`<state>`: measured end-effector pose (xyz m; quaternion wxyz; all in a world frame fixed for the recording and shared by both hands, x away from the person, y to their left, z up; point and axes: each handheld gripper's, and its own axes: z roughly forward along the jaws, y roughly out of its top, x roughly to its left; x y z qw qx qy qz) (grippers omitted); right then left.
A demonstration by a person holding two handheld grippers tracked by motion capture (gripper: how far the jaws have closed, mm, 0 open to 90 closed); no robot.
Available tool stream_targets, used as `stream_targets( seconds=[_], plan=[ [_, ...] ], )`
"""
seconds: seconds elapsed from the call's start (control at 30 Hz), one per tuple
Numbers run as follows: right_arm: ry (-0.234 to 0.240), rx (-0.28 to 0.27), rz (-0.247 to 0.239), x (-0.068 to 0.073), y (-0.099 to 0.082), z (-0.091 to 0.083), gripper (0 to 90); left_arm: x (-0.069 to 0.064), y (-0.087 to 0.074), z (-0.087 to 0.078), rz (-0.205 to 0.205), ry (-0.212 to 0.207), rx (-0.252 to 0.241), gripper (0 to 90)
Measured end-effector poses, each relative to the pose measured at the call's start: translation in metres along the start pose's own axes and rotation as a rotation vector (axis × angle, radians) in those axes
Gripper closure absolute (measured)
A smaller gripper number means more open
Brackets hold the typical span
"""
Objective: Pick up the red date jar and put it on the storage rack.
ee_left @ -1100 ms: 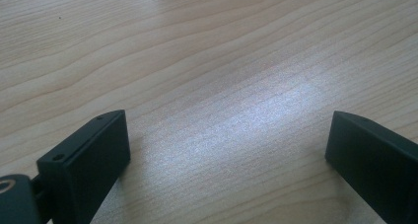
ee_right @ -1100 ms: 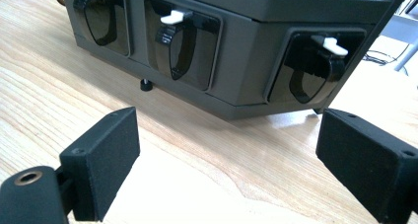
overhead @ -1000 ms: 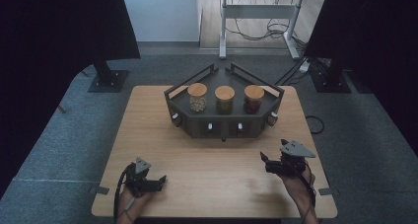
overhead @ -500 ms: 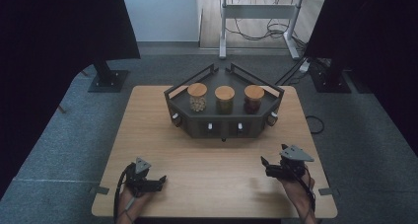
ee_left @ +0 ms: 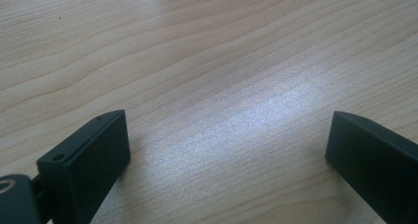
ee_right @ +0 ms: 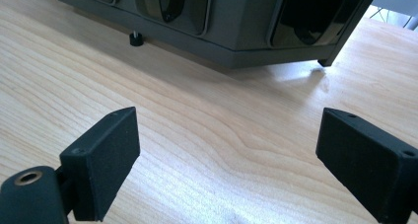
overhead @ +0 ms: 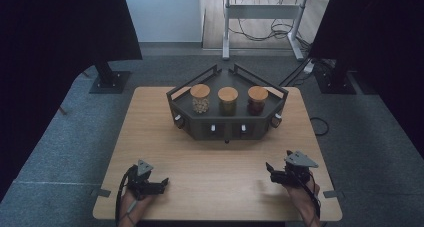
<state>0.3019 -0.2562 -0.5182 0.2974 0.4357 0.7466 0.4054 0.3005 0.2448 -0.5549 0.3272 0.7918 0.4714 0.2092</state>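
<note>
**Both grippers parked low, rack sits untouched at the far side**

So the wooden bench is seen from above with a dark angular rack placed toward its far middle. Three jars with wooden lids are lined up in the rack: the left jar with pale contents, the middle jar, and the right jar with darker contents. Small knobs are spotted along the rack's front face.

The left gripper is held near the bench's near left corner, well apart from the rack. Its fingers are spread wide in the left gripper view, with bare wood grain between them and nothing gripped.

The right gripper is held near the near right corner, pointed inward across the bench. Its fingers are also set wide apart with nothing between them. In the right gripper view the rack's lower front is seen ahead, past a stretch of open bench, and a small black foot is visible under it. No jar is touched by either gripper.
</note>
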Motion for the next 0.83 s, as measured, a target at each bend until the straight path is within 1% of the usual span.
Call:
stream_targets(
  seconds=[0.83],
  plan=[
    [-0.011, 0.054, 0.014, 0.0, -0.027, 0.006, 9.1, 0.0, 0.0, 0.0, 0.0, 0.0, 0.0, 2.9]
  ],
)
